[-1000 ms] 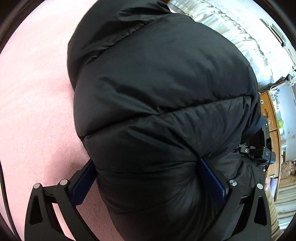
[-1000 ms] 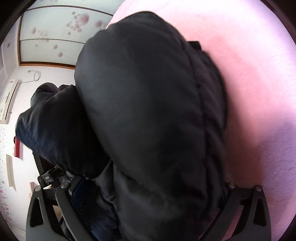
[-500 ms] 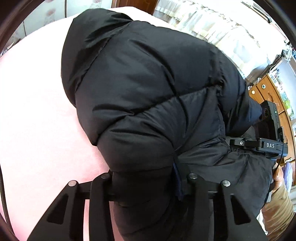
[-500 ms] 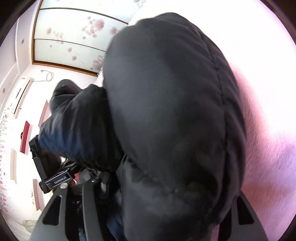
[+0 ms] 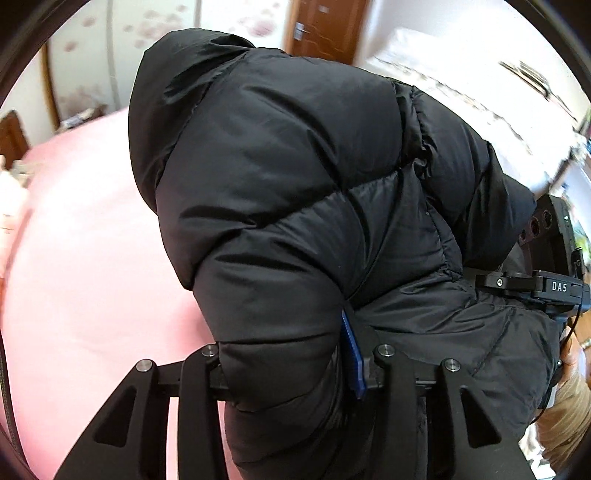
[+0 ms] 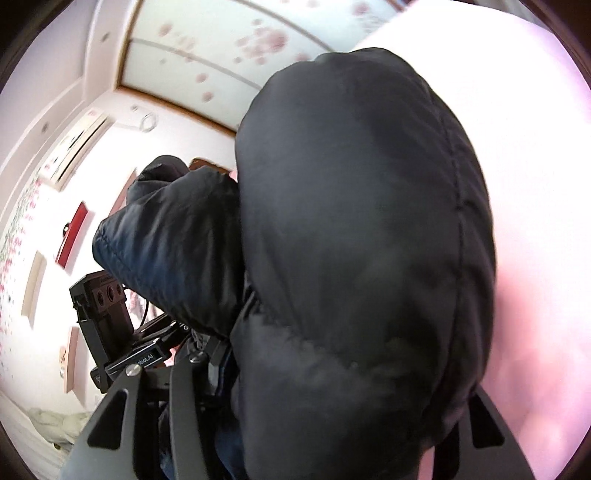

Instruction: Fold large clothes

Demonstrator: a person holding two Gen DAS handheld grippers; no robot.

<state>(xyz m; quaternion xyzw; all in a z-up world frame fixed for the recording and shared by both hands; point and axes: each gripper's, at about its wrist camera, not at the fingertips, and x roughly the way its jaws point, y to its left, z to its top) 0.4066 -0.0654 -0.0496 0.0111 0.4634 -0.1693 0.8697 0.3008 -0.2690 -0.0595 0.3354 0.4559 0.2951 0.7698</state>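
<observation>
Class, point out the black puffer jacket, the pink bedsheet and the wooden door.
black puffer jacket (image 5: 295,177): left wrist view, quilted panel.
pink bedsheet (image 5: 81,266): left wrist view, bare stretch.
wooden door (image 5: 325,29): left wrist view, door panel.

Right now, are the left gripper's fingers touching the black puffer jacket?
Touching. The left wrist view shows the left gripper closed on a bunched fold of the black puffer jacket, its blue-padded finger pressed into the fabric.

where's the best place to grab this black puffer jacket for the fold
Take the black puffer jacket by a pinched-up roll of its near edge, from below, as both hand-held grippers do: left hand-held gripper and right hand-held gripper. The puffy quilting compresses into a firm handle.
</observation>
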